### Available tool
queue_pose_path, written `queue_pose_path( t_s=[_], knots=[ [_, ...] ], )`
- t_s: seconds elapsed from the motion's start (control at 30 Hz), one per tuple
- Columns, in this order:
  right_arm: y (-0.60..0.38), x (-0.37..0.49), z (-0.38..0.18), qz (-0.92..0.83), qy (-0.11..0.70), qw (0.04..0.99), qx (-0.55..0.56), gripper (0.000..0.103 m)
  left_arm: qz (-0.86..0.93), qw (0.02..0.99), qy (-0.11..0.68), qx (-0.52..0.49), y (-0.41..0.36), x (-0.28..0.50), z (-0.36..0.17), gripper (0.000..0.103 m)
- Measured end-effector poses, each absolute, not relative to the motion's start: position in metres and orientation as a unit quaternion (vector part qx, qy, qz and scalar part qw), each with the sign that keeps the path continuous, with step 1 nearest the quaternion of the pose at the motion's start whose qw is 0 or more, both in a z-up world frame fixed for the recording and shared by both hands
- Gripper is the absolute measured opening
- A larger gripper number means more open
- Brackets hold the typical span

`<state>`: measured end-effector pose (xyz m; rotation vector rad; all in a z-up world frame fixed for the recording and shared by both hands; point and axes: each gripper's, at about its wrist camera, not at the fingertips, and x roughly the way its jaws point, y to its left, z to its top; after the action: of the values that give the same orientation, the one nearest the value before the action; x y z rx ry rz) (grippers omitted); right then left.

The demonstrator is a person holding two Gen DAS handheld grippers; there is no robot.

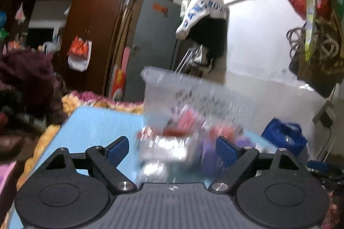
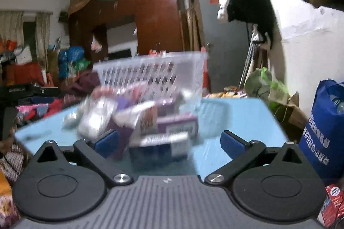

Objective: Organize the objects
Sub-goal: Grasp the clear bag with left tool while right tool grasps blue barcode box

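Both grippers, left gripper [image 1: 172,149] and right gripper [image 2: 169,142], are hanging with fingers apart and holding nothing over the pile of boxes [image 2: 150,121] on the blue table [image 2: 236,117] before the white basket [image 2: 150,72], so picking seems about to begin, calling for one box singled out.

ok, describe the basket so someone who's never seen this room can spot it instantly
Find the light blue table in the middle of the cluttered room. At its far side, behind the pile of boxes and packets, stands the white plastic basket. Its slotted, see-through walls make it the tallest thing on the table.
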<state>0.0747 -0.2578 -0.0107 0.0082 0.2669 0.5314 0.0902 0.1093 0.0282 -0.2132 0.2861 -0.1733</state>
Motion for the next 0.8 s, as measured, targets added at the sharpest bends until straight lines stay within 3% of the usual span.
queue_pose_path(
  t_s=[0.17,0.27,0.63,0.7,0.77,0.8],
  knots=[
    [-0.238,0.095,-0.014,0.275,0.155,0.949,-0.016,0.099,-0.077,0.978,0.173,-0.089,0.107,0.106,0.02,0.09],
    [-0.236,0.091,-0.024,0.278,0.171,0.945,-0.021,0.077,-0.073,0.976,0.194,-0.069,0.1,0.115,0.016,0.09],
    [-0.256,0.07,-0.021,0.256,0.139,0.957,-0.001,0.076,-0.024,0.972,0.232,-0.026,0.086,0.126,0.005,0.09],
    [-0.257,0.072,-0.023,0.25,0.143,0.958,0.001,0.076,-0.019,0.972,0.234,-0.031,0.088,0.126,0.004,0.085],
    [-0.257,0.073,-0.025,0.247,0.147,0.958,0.001,0.076,-0.027,0.97,0.239,-0.027,0.088,0.126,0.002,0.06],
    [-0.256,0.073,-0.026,0.245,0.148,0.958,0.0,0.076,-0.024,0.97,0.24,-0.024,0.087,0.127,0.001,0.056]
  ],
)
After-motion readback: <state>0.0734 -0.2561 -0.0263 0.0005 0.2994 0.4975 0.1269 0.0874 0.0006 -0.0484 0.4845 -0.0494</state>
